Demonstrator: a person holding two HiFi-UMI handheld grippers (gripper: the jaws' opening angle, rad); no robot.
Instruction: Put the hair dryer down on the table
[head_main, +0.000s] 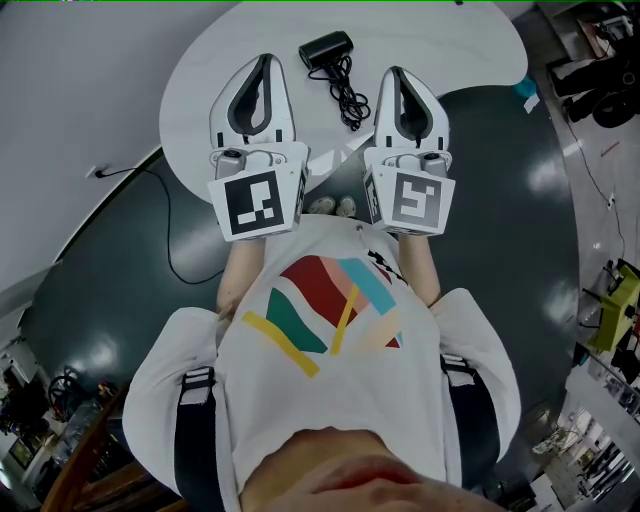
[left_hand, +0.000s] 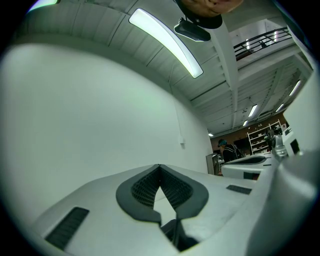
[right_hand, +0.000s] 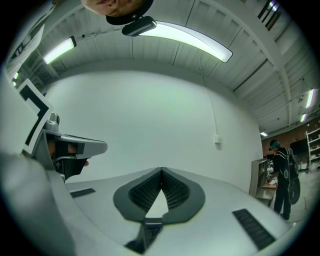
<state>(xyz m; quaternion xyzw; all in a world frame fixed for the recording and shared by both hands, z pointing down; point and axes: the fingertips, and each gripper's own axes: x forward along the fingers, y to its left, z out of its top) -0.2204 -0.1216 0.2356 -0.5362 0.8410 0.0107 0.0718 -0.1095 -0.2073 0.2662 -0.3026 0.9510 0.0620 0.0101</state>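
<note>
The black hair dryer (head_main: 326, 48) lies on the white round table (head_main: 200, 100) at its far middle, with its black cord (head_main: 348, 94) trailing toward me. My left gripper (head_main: 265, 60) hovers to the left of it, shut and holding nothing. My right gripper (head_main: 396, 72) is just right of the cord, also shut and empty. Neither gripper touches the dryer. In the left gripper view the left gripper (left_hand: 159, 166) has its tips together against a white wall. The right gripper view shows the right gripper (right_hand: 161, 170) closed the same way, and no dryer.
The table's near edge runs under both grippers, with dark glossy floor (head_main: 500, 220) around it. A thin cable (head_main: 175, 255) loops on the floor at left. A person (right_hand: 281, 175) stands far off by shelves at the right.
</note>
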